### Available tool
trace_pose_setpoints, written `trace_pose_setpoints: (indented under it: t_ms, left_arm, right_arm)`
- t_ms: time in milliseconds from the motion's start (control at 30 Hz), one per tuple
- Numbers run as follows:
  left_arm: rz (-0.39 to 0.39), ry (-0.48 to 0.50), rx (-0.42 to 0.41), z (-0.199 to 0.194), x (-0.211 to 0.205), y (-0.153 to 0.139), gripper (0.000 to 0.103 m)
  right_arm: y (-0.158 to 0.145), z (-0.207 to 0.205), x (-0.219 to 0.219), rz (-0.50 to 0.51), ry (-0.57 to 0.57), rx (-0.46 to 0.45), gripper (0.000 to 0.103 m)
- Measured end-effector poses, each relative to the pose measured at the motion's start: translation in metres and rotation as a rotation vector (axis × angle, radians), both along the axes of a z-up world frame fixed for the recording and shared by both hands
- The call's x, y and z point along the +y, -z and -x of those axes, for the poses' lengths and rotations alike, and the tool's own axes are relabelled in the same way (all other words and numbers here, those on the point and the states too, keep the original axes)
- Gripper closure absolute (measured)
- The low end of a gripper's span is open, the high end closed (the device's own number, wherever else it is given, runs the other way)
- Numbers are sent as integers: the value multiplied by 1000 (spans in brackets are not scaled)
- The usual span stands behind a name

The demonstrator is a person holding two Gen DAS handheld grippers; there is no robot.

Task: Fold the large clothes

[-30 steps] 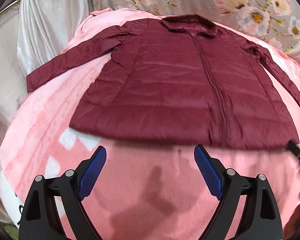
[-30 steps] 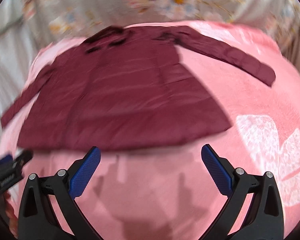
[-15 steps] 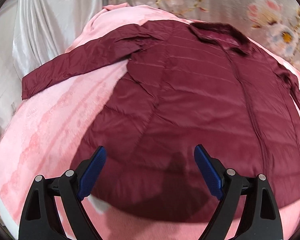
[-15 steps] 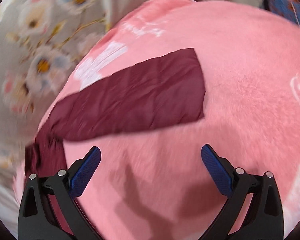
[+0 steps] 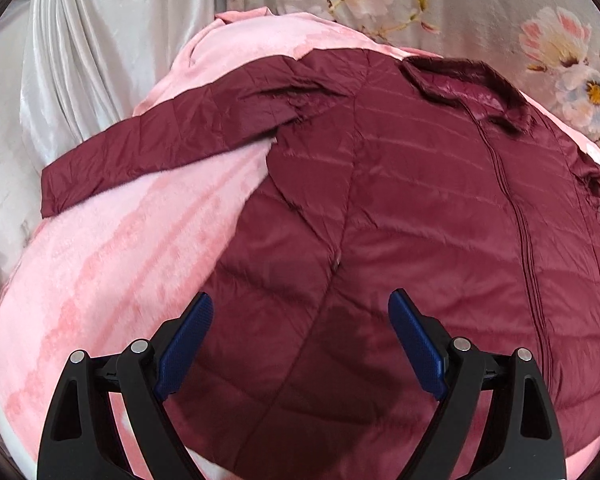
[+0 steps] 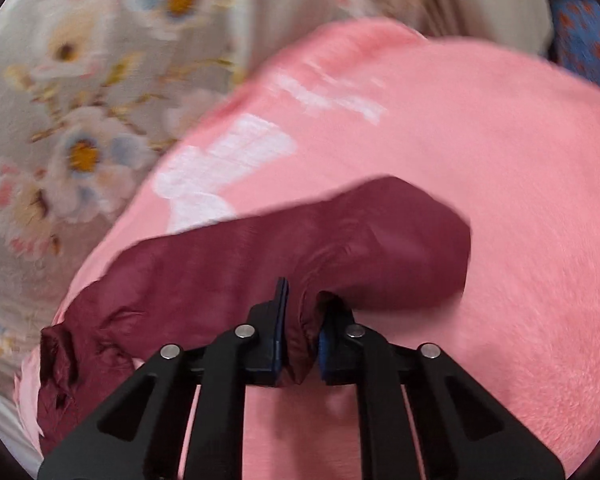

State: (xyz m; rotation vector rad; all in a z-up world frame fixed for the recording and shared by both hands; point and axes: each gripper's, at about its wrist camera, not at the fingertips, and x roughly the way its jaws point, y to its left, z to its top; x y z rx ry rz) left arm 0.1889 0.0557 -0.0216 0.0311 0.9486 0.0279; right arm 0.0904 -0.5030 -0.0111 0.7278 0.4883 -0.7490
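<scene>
My right fingers (image 6: 302, 320) are closing on the sleeve (image 6: 340, 240), a fold of it bunched between the pads; its cuff points to 2 o'clock over the pink blanket (image 6: 480, 160). My left fingers (image 5: 298, 336) are spread wide above the jacket (image 5: 420, 220), nothing between them. The jacket lies flat on the blanket, collar (image 5: 460, 76) at 1 o'clock, its other sleeve stretched toward 9 o'clock.
</scene>
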Motion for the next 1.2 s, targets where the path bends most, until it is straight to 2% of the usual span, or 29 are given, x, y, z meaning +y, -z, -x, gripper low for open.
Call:
trace_pose_setpoints:
  t_ms: [67, 100, 167, 267, 367, 467, 500, 567, 600, 633, 700, 800, 933, 1033, 1100, 1200]
  left_arm:
    - [11, -10, -9, -3, 2, -2, 16]
    - [13, -14, -12, -5, 3, -2, 16]
    - [2, -23, -15, -9, 4, -1, 16]
    - [11, -30, -3, -11, 6, 3, 16]
    - [14, -32, 2, -11, 10, 5, 16]
    - [15, -37, -1, -13, 14, 6, 16]
    - [16, -36, -5, -14, 15, 6, 16]
    - [21, -33, -9, -17, 17, 5, 16]
    - [33, -29, -7, -20, 18, 5, 16]
    - [51, -23, -3, -22, 20, 4, 16]
    - [100, -6, 8, -28, 22, 2, 16]
    - [231, 36, 38, -45, 23, -3, 16]
    - [375, 93, 110, -72, 10, -3, 16]
    - [418, 110, 134, -94, -9, 2, 16]
    - [429, 118, 147, -105, -18, 6, 16]
    - [517, 107, 188, -119, -26, 14, 16]
  right_arm:
    - [-32, -22, 33, 91, -106, -39, 94]
    - [-53, -41, 60, 138, -194, -66, 94]
    - [-76, -69, 105, 185, -345, -98, 94]
    - [-87, -114, 184, 214, -614, -105, 94]
    - [-69, -146, 263, 207, -865, -71, 94]
    - [-35, -162, 332, 217, -1045, -8, 91]
    - [-21, -166, 353, 223, -1096, 16, 87]
    - [-6, -167, 377, 239, -1136, 41, 69]
    - [-2, -164, 384, 247, -1149, 41, 58]
    - [-3, -164, 385, 250, -1155, 35, 52]
    - [-12, -155, 376, 261, -1141, 7, 49]
    - [-25, -145, 349, 254, -1062, -22, 40]
    - [-22, -141, 270, 156, -874, -17, 39]
    - [-3, -138, 204, 6, -701, -8, 39]
    - [17, -140, 160, -143, -612, -34, 38]
    - [38, -148, 124, -247, -536, -41, 38]
